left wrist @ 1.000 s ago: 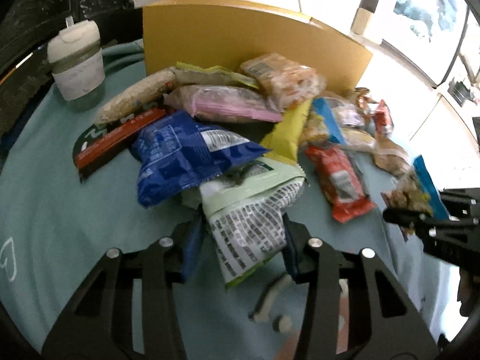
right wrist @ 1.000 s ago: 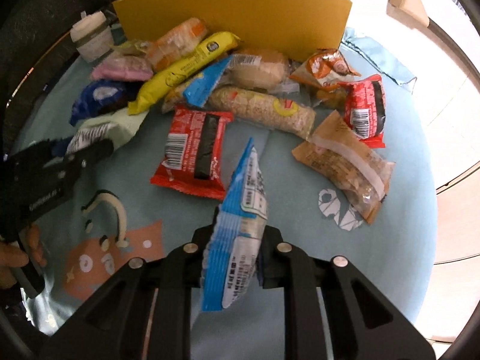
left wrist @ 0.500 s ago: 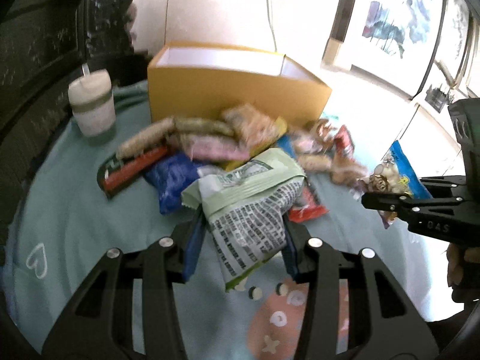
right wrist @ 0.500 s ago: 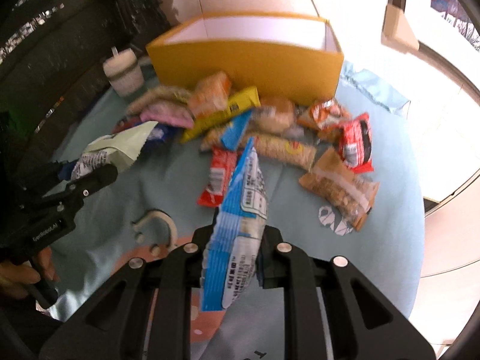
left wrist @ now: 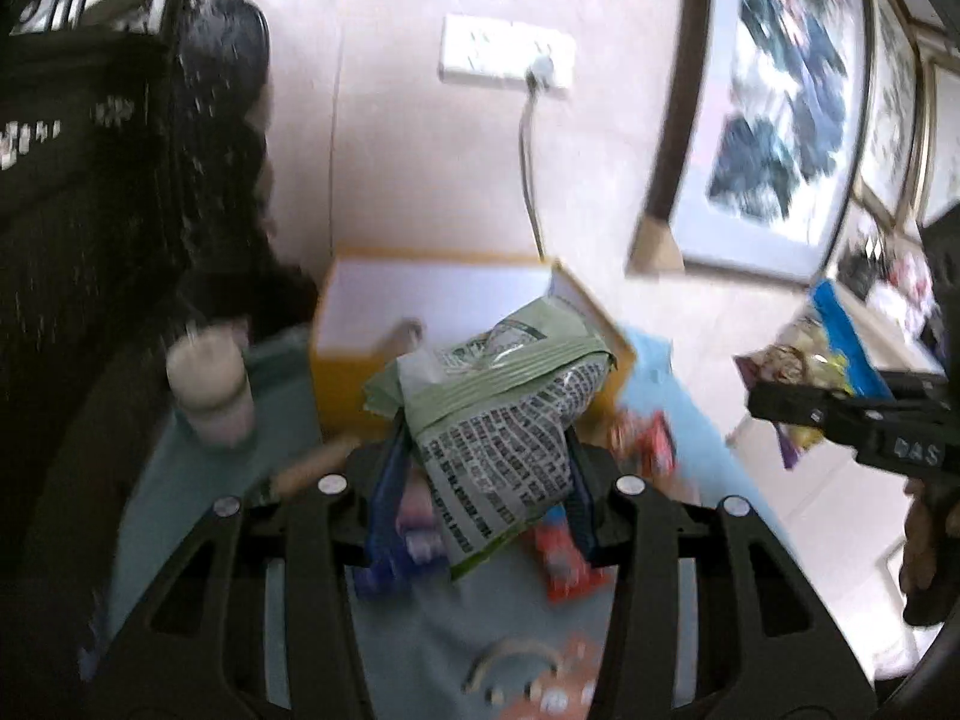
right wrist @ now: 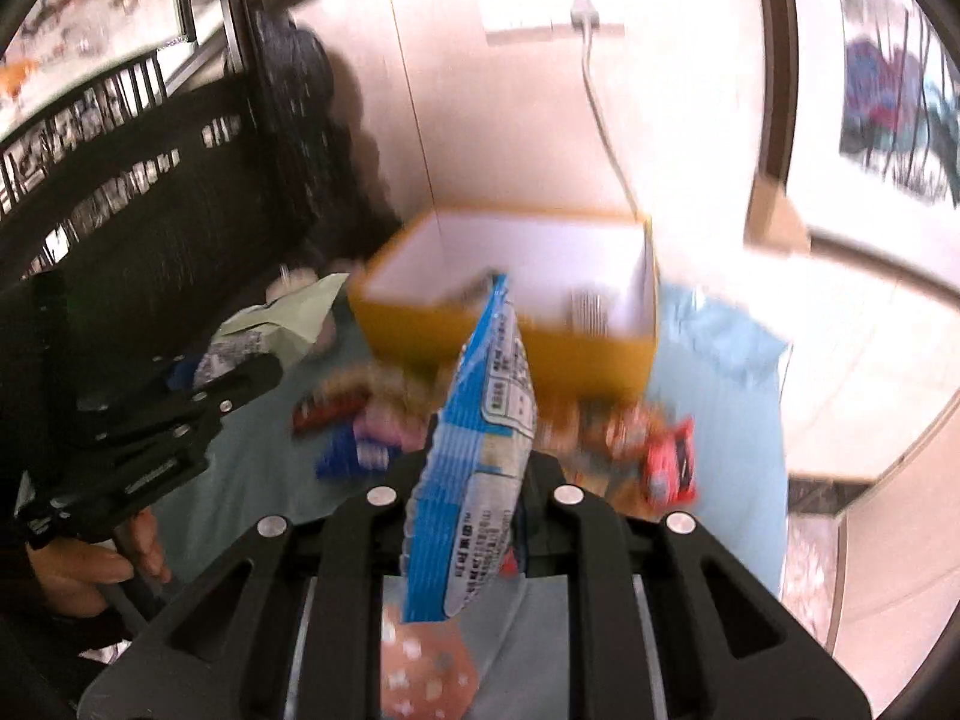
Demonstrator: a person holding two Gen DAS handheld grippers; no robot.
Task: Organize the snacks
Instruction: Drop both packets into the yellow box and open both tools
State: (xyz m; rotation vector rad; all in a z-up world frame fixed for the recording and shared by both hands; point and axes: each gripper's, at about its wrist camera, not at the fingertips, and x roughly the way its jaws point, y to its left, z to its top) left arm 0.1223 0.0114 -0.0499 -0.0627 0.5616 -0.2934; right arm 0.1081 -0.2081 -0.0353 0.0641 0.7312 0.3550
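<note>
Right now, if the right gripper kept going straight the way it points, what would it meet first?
Probably the yellow box: its near wall sits dead ahead beyond the blue snack bag held in the right gripper. Depth is unclear in the blur.

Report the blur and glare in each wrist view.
Left wrist view: background and table snacks smeared by motion, the green packet in the left gripper stays fairly sharp. Right wrist view: snack pile blurred, window side blown out white, the blue packet and yellow box readable.
</note>
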